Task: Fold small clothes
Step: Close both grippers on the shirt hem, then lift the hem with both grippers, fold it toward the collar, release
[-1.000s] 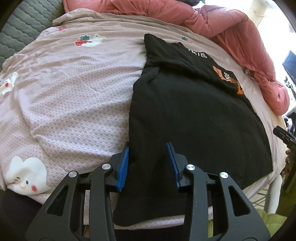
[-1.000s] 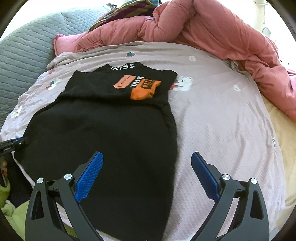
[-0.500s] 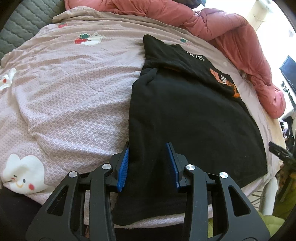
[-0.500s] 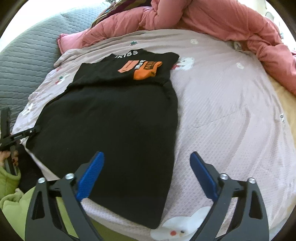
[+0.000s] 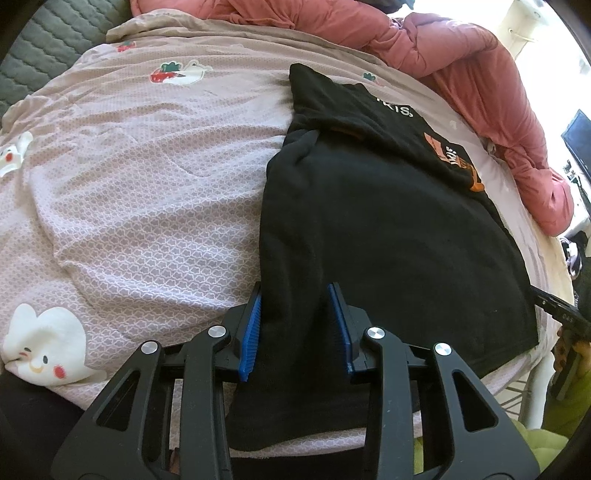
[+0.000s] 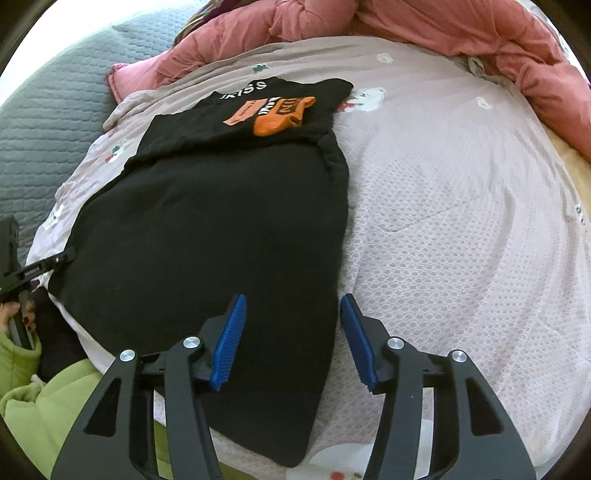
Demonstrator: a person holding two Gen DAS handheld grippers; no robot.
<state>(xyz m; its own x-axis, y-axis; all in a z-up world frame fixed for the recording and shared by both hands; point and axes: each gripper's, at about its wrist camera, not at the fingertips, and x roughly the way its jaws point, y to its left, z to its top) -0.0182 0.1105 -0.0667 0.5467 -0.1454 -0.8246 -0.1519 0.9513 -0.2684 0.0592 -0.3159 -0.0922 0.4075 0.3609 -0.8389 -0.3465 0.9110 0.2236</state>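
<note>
**Black T-shirt flat on the bed, both tongs at its near corners**

A black T-shirt (image 5: 388, 229) is spread on a bed covered by a pink patterned sheet (image 5: 147, 192). Its far part is folded over, so that white lettering and an orange print (image 6: 280, 114) are shown; the lettering is only partly readable. The near hem runs over the bed edge and is cut off behind the tong arms in both views.

In the left wrist view the left tongs (image 5: 295, 325) are seen part-open astride the shirt's near left corner. Cloth lies between the blue pads (image 5: 251, 332), but whether it is pinched cannot be told, since the cloth is dark and a gap shows beside the right pad.

In the right wrist view the right tongs (image 6: 291, 339) are seen open over the near right edge of the shirt. The shirt's edge lies between the pads without being pressed.

A crumpled pink duvet (image 6: 443, 33) is piled at the far side, and a grey quilted headboard (image 6: 48, 122) is partly cut off at the left. A green sleeve (image 6: 33, 391) enters the lower left corner.

Compared with a second ago, the right tongs have just been closing, and they have been brought lower and nearer the shirt's edge. The left tongs are unchanged in place.
</note>
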